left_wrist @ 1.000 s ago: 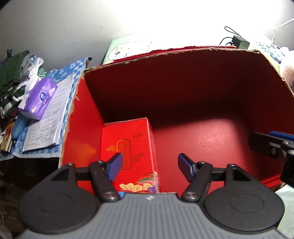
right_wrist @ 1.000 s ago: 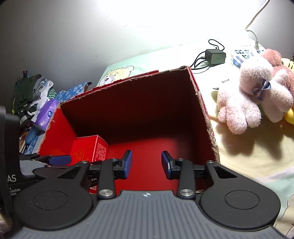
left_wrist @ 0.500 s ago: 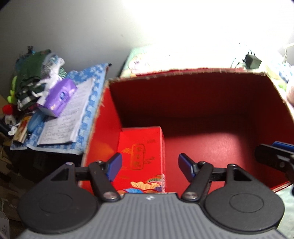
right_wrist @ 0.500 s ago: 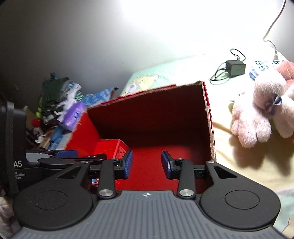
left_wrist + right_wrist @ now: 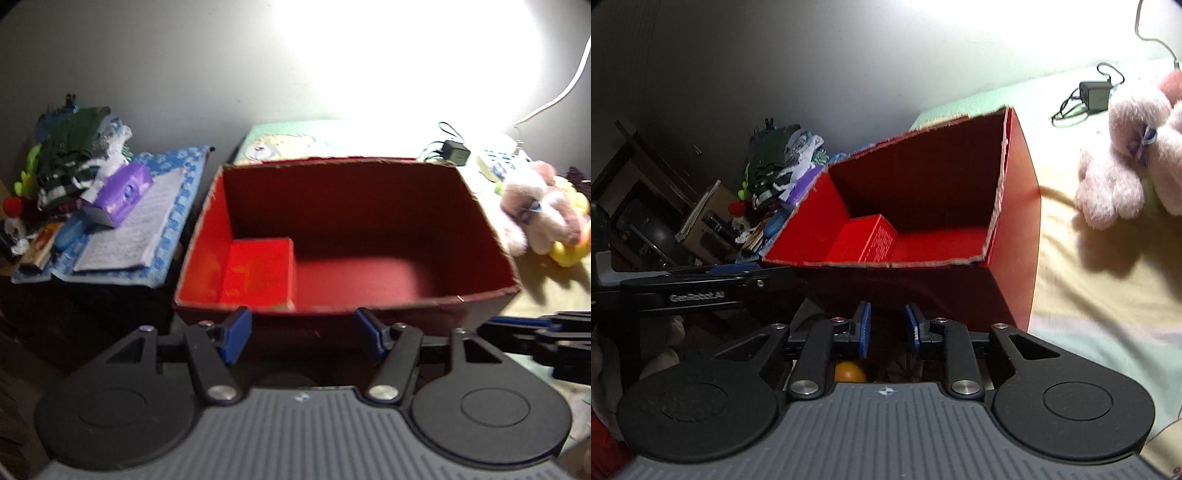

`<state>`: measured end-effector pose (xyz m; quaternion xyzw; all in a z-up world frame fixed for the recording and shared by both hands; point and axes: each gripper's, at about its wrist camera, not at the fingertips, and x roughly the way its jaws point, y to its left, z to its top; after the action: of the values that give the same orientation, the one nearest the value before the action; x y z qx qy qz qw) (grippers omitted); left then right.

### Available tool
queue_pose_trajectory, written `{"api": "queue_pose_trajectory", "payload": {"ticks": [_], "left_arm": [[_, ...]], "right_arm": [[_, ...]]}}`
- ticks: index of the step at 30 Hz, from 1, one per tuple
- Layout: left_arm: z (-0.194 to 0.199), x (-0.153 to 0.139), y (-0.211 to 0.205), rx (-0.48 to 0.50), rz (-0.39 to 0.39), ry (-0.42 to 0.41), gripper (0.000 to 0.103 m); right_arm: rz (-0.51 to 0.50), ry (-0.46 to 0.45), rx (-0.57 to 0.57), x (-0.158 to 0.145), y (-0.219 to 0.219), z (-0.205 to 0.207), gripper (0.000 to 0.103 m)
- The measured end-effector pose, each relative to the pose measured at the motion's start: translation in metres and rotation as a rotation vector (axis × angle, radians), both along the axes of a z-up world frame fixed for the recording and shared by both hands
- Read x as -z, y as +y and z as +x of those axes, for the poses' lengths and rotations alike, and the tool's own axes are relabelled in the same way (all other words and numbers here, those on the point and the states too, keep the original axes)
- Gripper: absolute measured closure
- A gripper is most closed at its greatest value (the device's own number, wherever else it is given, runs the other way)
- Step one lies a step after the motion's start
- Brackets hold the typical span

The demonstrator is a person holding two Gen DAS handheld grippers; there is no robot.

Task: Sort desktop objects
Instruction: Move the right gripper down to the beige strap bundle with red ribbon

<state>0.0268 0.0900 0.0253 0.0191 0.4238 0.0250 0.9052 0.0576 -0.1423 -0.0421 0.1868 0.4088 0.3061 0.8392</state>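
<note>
Left hand-held gripper [image 5: 303,338]: spread wide, blue pads well apart, nothing between them, held just outside the near wall of the big red cardboard box [image 5: 480,229]. Right hand-held gripper [image 5: 886,330]: parted by a narrower gap, likewise holding nothing, low and in front of the same box's near side; an orange round thing [image 5: 849,372] partly visible beneath its fingers, too hidden to identify.

Inside the open-topped box, in the near left corner: a smaller red gift box [image 5: 258,273] with gold print, lying against the left wall and touching the floor of the box; rest of the red floor bare. Seen from the right wrist, the same small box [image 5: 871,240] tucked against the left wall.

To the left of the big box, on a blue patterned cloth [image 5: 184,184]: an open notebook [image 5: 129,232] with a purple tissue pack [image 5: 118,195] lying partly on it, and behind these a heap of green and striped fabric [image 5: 70,155].

To the right, on the yellow bed sheet [image 5: 1108,295]: a pink plush toy [image 5: 1126,155] near the box but not touching it, with a yellow plush [image 5: 569,251] beside it. Farther back: a black power adapter [image 5: 1095,94] with its coiled cord, and a white cable [image 5: 569,85] running up toward the glare.
</note>
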Motion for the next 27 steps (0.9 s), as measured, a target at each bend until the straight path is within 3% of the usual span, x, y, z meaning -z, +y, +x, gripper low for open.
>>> {"api": "queue_pose_trajectory", "payload": {"ticks": [3,9,17,27], "left_arm": [[-0.021,0.006,-0.007,0.035,-0.074,0.028,0.041],[-0.069,0.026,-0.031,0.13,-0.147,0.073,0.041],[-0.091,0.077,-0.05,0.137,-0.138,0.207,0.041],[-0.076,0.12,-0.062,0.068,-0.121,0.228,0.039]], "right_arm": [[0.011,0.082,-0.022,0.019,0.0,-0.002,0.082],[0.043,0.191,-0.066,0.04,0.001,-0.001,0.082],[0.093,0.294,-0.104,0.058,0.009,0.002,0.08],[0.105,0.354,-0.127,0.073,0.026,0.011,0.073]]}}
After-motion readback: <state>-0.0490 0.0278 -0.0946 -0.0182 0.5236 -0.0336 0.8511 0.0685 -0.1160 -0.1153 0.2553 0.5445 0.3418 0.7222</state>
